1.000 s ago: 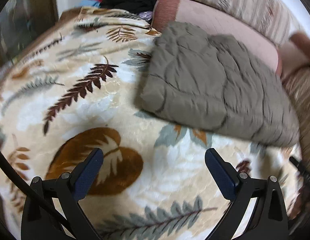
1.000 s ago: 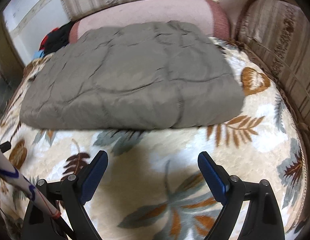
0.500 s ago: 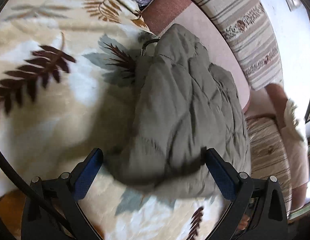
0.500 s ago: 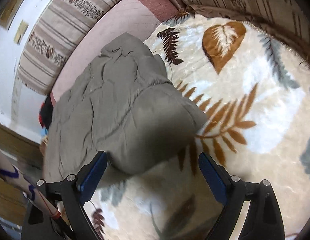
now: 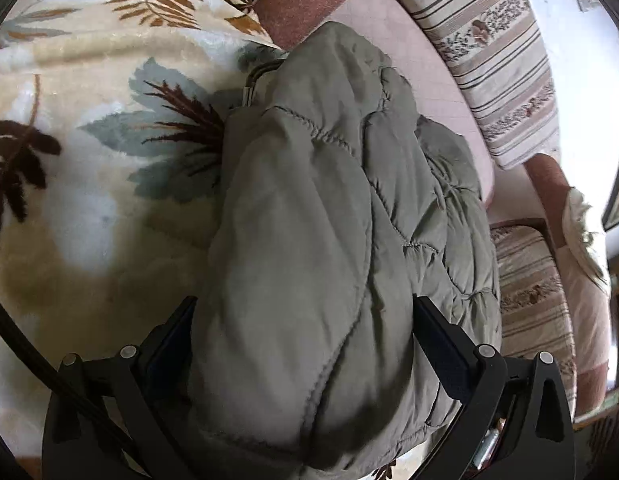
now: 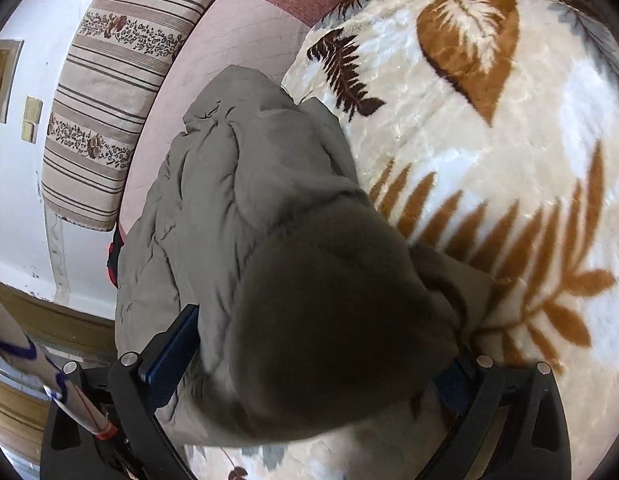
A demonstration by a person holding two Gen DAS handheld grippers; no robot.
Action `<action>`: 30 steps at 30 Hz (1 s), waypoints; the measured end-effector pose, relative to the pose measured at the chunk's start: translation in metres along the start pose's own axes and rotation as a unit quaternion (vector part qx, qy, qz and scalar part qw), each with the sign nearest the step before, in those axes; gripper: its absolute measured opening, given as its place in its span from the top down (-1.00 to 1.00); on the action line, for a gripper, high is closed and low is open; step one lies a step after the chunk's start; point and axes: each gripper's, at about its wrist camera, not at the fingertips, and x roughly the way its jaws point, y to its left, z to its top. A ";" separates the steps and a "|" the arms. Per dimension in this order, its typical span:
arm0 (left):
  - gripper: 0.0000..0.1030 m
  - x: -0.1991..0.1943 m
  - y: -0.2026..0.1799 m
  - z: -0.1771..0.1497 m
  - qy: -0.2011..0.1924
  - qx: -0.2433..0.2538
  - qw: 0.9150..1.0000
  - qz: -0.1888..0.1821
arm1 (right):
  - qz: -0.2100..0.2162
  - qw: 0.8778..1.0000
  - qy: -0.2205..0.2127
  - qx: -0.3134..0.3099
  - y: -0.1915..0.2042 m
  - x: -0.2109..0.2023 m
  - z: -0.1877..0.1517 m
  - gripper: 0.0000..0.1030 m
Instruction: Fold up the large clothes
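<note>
A folded grey-olive quilted jacket [image 5: 309, 220] lies on a cream leaf-print blanket [image 5: 89, 184]. It also fills the right wrist view [image 6: 269, 220]. My left gripper [image 5: 305, 340] stands wide open with one end of the folded jacket bulging between its fingers [image 5: 437, 340]. My right gripper [image 6: 313, 356] is wide open too, with the jacket's other end between its fingers [image 6: 171, 352]. The jaws straddle the bundle without pinching it. The right fingertip in the right wrist view is hidden by fabric.
A pink mattress [image 5: 389, 12] and striped cushions [image 5: 497, 64] border the blanket [image 6: 489, 160] at the back. A striped cushion [image 6: 109, 92] leans on the white wall. A metal zip pull or clip [image 5: 249, 88] sticks out at the jacket's far edge.
Both grippers have moved forward and tilted, from in front of the jacket to straddling its two ends. The jacket now sits between both pairs of open fingers.
</note>
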 end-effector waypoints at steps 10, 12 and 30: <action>0.15 -0.029 -0.048 -0.017 -0.025 0.050 0.996 0.076 | 0.002 1.000 0.008 -0.022 0.015 -0.021 0.001 -0.10; 0.17 -0.034 -0.056 -0.024 -0.027 0.062 0.994 0.091 | 0.000 0.999 0.007 -0.032 0.018 -0.026 -0.002 -0.02; 0.14 -0.077 -0.041 -0.080 -0.021 0.067 0.992 0.108 | -0.008 0.999 0.022 -0.049 0.000 -0.064 -0.044 0.01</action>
